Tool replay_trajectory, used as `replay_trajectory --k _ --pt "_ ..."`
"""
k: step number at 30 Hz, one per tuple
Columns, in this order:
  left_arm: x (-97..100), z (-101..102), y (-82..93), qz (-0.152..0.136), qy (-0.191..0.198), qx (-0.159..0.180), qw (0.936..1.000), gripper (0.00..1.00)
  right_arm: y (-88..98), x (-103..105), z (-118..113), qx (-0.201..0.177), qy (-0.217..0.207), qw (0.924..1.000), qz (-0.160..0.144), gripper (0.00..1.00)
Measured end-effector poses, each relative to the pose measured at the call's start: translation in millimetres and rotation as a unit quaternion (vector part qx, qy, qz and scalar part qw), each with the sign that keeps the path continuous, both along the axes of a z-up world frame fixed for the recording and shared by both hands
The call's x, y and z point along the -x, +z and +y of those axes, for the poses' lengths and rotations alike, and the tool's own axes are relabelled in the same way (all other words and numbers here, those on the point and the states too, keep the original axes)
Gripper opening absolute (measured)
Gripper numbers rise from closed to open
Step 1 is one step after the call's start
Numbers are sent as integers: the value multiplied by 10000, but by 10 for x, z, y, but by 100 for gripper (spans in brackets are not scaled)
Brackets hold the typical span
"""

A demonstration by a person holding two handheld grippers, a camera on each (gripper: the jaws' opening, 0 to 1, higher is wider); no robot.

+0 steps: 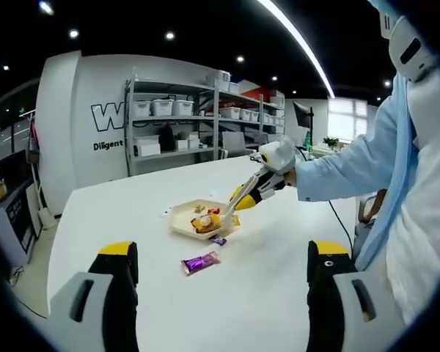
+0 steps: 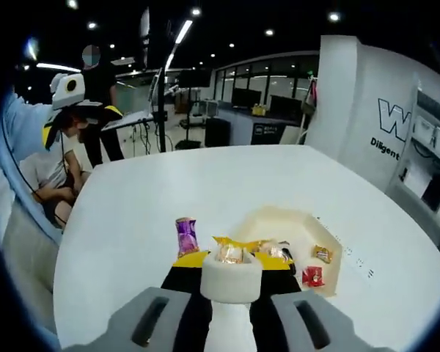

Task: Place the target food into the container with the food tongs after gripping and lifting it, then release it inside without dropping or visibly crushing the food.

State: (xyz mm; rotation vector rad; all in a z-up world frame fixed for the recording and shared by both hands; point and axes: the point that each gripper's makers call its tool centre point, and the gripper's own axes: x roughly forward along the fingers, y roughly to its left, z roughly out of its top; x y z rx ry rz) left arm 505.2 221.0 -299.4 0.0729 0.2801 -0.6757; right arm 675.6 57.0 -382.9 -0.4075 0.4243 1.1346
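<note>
From the left gripper view the right gripper reaches over the beige container, its white tongs pinching a yellow-wrapped snack at the tray's rim; the left gripper hangs wide open, empty; the right gripper view adds small red and orange packets inside the container and a purple wrapper on the white table.

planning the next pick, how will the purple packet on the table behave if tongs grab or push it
The purple packet looks like a small foil wrapper lying flat on the table, so it is probably light and should slide readily if nudged. Its glossy skin may be slippery in the tongs. It looks thin and crinkly, so it would likely flex rather than stay stiff.
</note>
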Motion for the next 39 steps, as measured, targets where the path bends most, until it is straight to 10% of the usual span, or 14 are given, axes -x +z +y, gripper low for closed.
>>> replay_trajectory --k 22,39 --pt "-43 74 -19 54 95 -40 9999 93 245 -673 -98 -157 -448 9986 -242 13" --pt "-109 24 -28 59 56 -21 10000 93 188 -619 -113 -181 -422 9988 -183 13"
